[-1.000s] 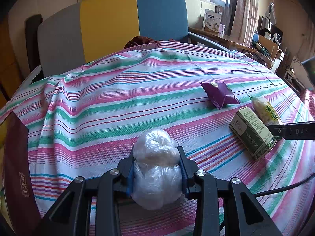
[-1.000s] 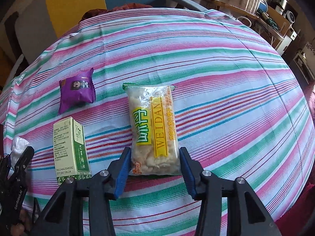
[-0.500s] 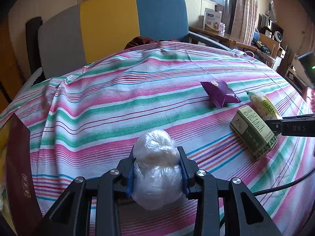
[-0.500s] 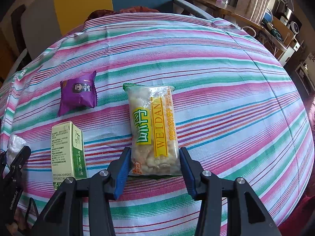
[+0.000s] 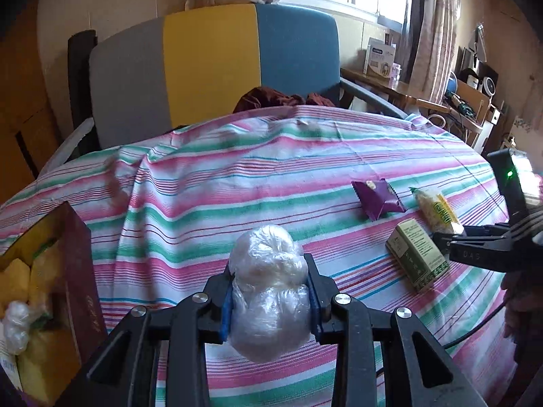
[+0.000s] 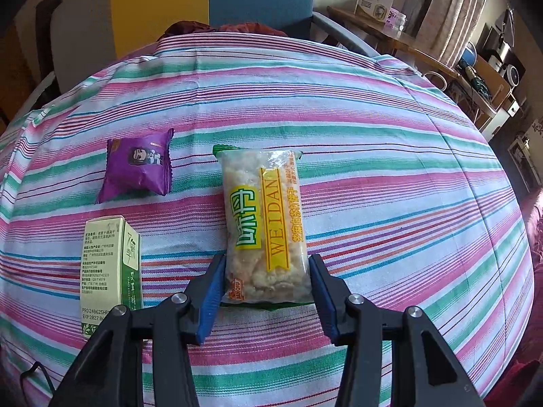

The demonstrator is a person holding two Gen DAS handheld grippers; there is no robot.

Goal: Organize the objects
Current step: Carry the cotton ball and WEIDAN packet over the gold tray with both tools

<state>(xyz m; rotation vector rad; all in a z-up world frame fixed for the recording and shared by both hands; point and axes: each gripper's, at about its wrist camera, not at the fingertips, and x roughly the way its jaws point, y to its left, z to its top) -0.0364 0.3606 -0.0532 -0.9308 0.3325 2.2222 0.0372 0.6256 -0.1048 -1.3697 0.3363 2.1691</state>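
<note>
- Clamping a clear-wrapped white lump (image 5: 268, 291), the left gripper (image 5: 269, 300) hangs above the striped tablecloth (image 5: 210, 203).
- Right gripper (image 6: 266, 291) pinches the yellow-labelled snack packet (image 6: 264, 227) (near end only).

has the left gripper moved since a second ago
Yes. The left gripper, shut on the plastic-wrapped bundle, has risen: the striped tablecloth sits lower and the maroon box now shows.

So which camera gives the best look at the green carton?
The right wrist view. There the green carton lies close, left of the right claw, with its printed panel and side largely readable, though its near corner is hidden. The left wrist view shows it smaller, at an angle, text illegible, beside the other claw's arm.
</note>
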